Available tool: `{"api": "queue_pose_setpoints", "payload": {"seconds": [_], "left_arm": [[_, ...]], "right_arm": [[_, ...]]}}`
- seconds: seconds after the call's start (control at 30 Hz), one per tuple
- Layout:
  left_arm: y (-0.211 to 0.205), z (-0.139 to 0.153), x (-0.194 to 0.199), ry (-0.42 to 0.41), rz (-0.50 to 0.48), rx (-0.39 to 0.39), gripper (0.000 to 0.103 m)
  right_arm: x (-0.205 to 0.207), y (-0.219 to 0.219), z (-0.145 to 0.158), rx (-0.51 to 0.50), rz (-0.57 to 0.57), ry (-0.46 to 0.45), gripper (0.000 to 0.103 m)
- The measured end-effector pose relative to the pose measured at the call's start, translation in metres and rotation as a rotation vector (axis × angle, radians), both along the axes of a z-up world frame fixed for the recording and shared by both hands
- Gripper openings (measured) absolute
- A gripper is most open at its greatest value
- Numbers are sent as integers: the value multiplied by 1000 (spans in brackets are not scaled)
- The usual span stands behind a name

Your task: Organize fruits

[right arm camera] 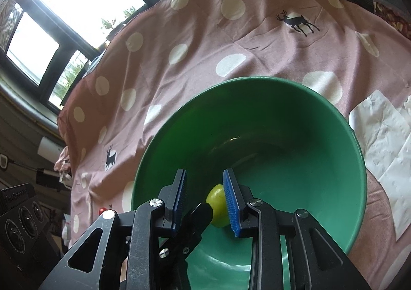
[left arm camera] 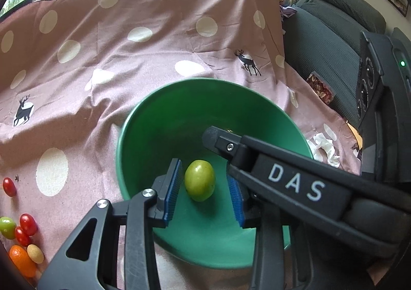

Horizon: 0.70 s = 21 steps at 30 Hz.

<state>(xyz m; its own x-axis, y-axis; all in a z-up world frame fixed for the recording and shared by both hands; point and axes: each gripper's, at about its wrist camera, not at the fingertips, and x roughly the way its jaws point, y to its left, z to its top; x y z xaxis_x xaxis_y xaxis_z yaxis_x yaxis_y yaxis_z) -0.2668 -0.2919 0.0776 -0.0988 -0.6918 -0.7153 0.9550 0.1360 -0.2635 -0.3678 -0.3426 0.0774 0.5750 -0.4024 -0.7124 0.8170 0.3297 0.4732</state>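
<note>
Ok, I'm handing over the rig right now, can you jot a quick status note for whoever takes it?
Left gripper: open over the green bowl, its fingers either side of a green fruit lying in the bowl, not gripping it.
Right gripper: open, empty, also hanging over the bowl.
Done: one green fruit in the bowl.
Left: red fruits, a second green fruit, an orange fruit and a pale yellow fruit lie on the cloth, on the bowl's left in the left wrist view.

A green bowl [left arm camera: 143, 120] is seen on a pink cloth [left arm camera: 128, 58] patterned with white dots and black deer.
</note>
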Motion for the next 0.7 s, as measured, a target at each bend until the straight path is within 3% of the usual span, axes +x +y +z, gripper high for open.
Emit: {"api": "queue_pose_setpoints", "payload": {"seconds": [0.1,0.2,0.47,0.6,0.7], "left_arm": [[17,10,12,12,44,-32,43],[41,18,30,26,99,-49,47],[122,39,79,-45,328,-78,54],[166,28,104,-64,452,-82,57],[186,12,124,-4,514,-69,57]], "right_arm": [[3,3,6,-66,-25,29,33],[11,5,7,-138,-55,123,36],[25,3,-7,-163,-67,249,40],[34,8,-8,-223,-93,369,40],[35,16,-4,-252,-102,377,40]]}}
